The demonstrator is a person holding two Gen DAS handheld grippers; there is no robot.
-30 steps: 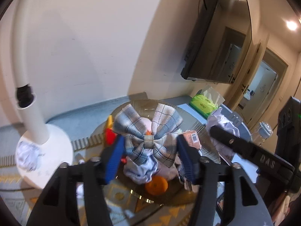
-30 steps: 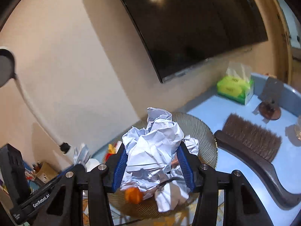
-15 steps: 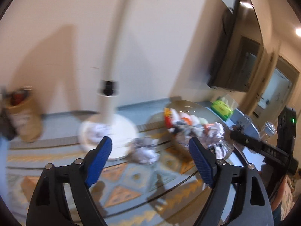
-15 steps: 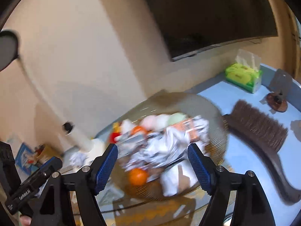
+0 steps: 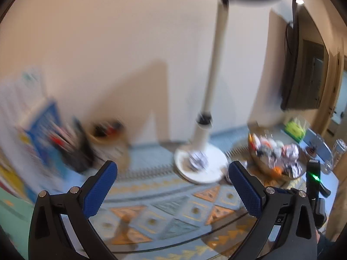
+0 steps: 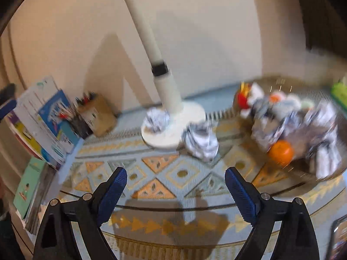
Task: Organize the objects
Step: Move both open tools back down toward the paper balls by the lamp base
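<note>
Left gripper (image 5: 172, 186): blue pads are seen spread wide apart at the lower edge of the frame, nothing held between them. Right gripper (image 6: 175, 186): jaws likewise parted wide, nothing clamped.

Both views are motion-blurred. A patterned mat (image 6: 180, 173) under a glass tabletop fills the lower centre of each frame.

Lamp base (image 6: 173, 127), white and round, is noted at centre of the right wrist view, its post rising to the upper left. One crumpled paper ball (image 6: 157, 120) rests on the base, left of the post. A second paper wad (image 6: 201, 139) lies on the mat, touching the base's lower right edge.

Bowl (image 6: 325, 177) is recorded at the right edge, piled with crumpled paper and mixed items; an orange (image 6: 280, 151) sits at its near left side. In the left wrist view the bowl (image 5: 260, 164) appears at right, beyond the lamp base (image 5: 201, 171).

Books (image 6: 43, 121) and a pen holder (image 6: 97, 112) are logged at left, against the wall.
</note>
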